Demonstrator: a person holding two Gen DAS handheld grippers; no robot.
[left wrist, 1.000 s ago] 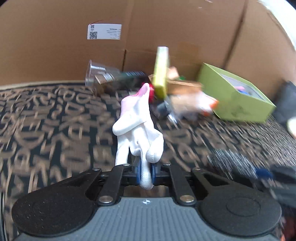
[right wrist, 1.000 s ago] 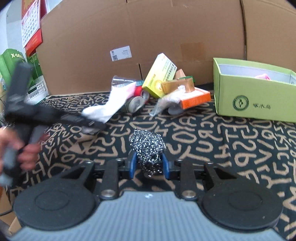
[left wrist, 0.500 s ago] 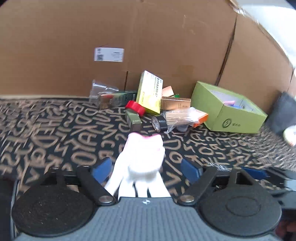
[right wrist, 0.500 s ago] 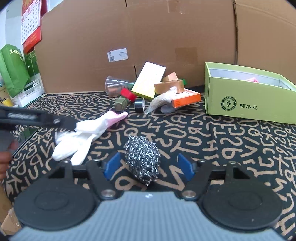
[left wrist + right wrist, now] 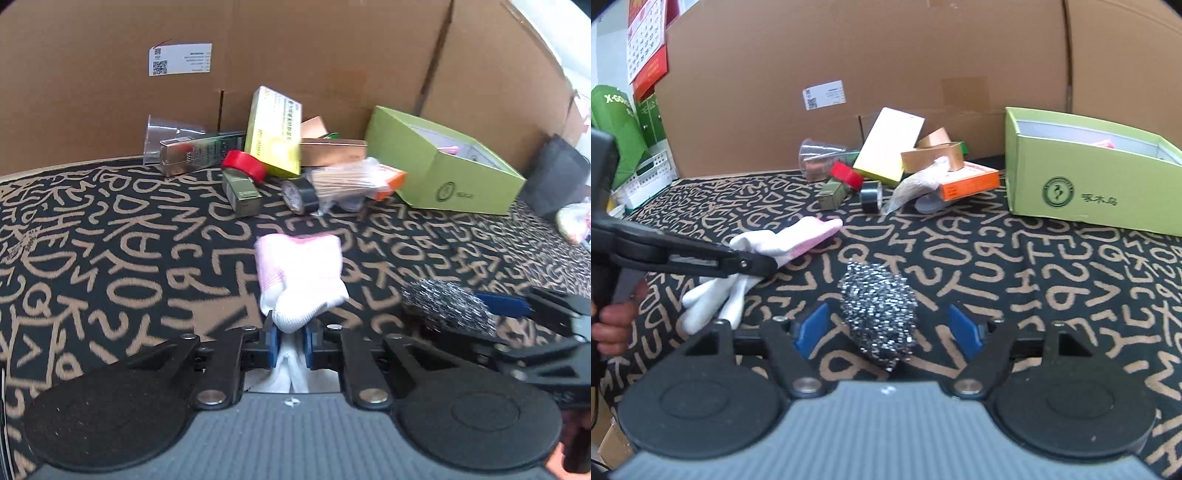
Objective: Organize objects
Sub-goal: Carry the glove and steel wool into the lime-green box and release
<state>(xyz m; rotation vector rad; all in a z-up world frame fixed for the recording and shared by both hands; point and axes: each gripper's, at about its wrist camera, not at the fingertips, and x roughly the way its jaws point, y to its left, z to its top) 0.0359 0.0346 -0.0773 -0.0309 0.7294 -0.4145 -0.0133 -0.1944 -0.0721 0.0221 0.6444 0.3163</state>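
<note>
My left gripper (image 5: 289, 343) pinched on white glove (image 5: 301, 275), long axis pointing far. My right gripper (image 5: 886, 330) wide open, steel scourer (image 5: 877, 317) loose between fingers. Green box (image 5: 1086, 173) far right, nearer right hand.

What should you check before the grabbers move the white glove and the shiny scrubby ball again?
1. Left gripper shut on the white fabric glove with pink cuff: ok.
2. Right gripper gripping the silver steel-wool scrubber: not ok, jaws open, scrubber loose between them.
3. Open green cardboard box has space: cannot tell, interior mostly hidden.
4. Path to the box across the patterned black mat: ok.
5. Glove fully lifted: cannot tell.
</note>
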